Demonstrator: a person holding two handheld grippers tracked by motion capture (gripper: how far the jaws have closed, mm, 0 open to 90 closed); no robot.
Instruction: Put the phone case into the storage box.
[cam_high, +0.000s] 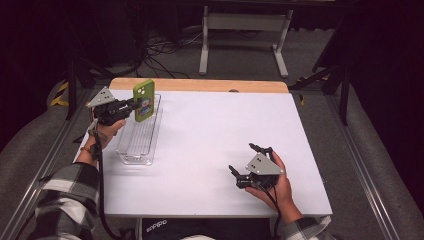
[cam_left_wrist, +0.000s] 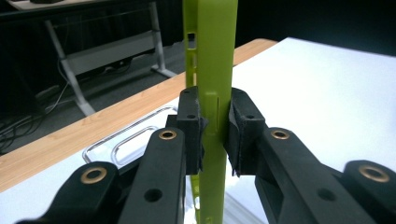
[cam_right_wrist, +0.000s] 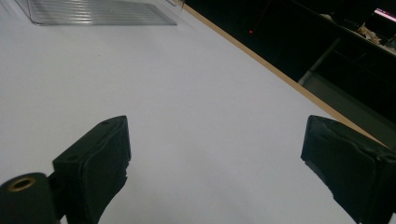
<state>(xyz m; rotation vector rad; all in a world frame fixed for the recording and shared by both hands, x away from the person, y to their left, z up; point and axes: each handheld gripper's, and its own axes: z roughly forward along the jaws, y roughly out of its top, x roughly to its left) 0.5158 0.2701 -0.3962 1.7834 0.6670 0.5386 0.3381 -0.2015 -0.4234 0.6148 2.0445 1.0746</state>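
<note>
One phone (cam_high: 143, 101), one clear tray (cam_high: 131, 150), one white table (cam_high: 210, 135), two grippers.

My left gripper (cam_high: 131, 104) has the phone clamped edge-on between its pads (cam_left_wrist: 192, 122), jaws drawn in tight against both flat sides. I hold it upright, above the far end of the tray, near the table's far left corner. Whether its lower end touches the tray I cannot tell.

Phone: lime-green case, slim, rounded corners. In the high view the back faces me, camera block at the top, a small multi-coloured patch lower down. In the left gripper view I see the narrow side, with a slot-shaped cutout high up and a thin slit at the level of the pads.

Tray: long, transparent, ribbed floor, lying lengthways along the left side of the table.

My right gripper (cam_high: 248, 162) sits near the front right of the table, jaws spread wide, holding nothing; bare tabletop shows between them.
</note>
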